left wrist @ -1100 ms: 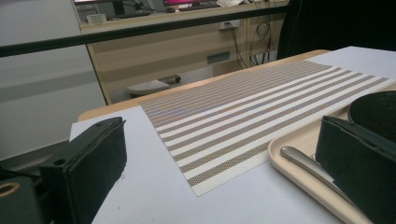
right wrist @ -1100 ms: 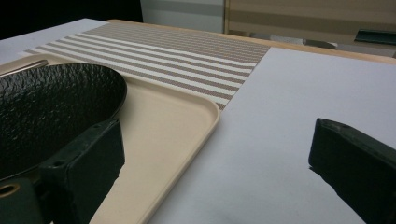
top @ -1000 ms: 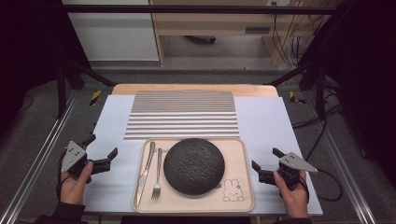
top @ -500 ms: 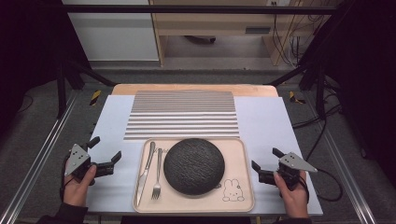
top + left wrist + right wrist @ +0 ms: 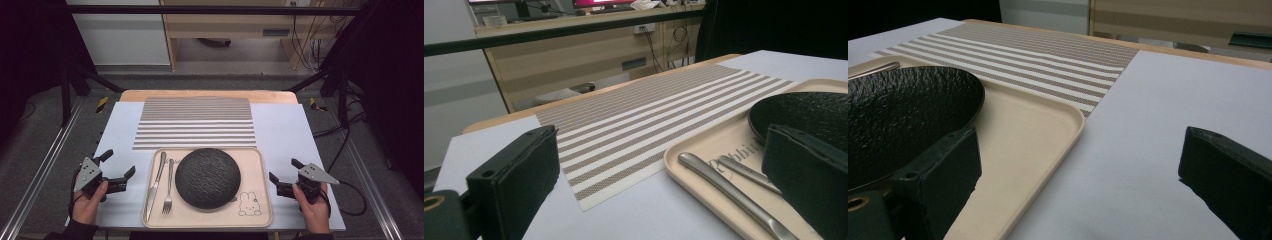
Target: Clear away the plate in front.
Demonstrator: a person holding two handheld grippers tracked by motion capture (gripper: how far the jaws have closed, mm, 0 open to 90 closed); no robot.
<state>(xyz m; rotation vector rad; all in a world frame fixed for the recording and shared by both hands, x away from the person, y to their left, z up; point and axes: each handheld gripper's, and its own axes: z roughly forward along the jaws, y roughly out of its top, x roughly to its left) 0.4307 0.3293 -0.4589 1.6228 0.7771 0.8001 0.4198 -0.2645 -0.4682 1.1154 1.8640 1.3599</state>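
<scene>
white table sheet (image 5: 285, 130) in a dim lab, striped placemat (image 5: 196, 122) at the far side, beige tray (image 5: 256, 202) at the near edge. on the tray: black plate (image 5: 207, 177) in the middle, knife (image 5: 155, 178) and fork (image 5: 168, 187) side by side to its left. left gripper (image 5: 120, 172) has slid down and back a bit since a second ago, now just left of the tray, jaws apart, nothing held, aimed toward the cutlery. right gripper (image 5: 283, 176) hasn't moved, jaws apart, empty, just right of the tray. nothing on the tray shifted. looks like lining up for a first grab, likely knife or fork; work barely started.
</scene>
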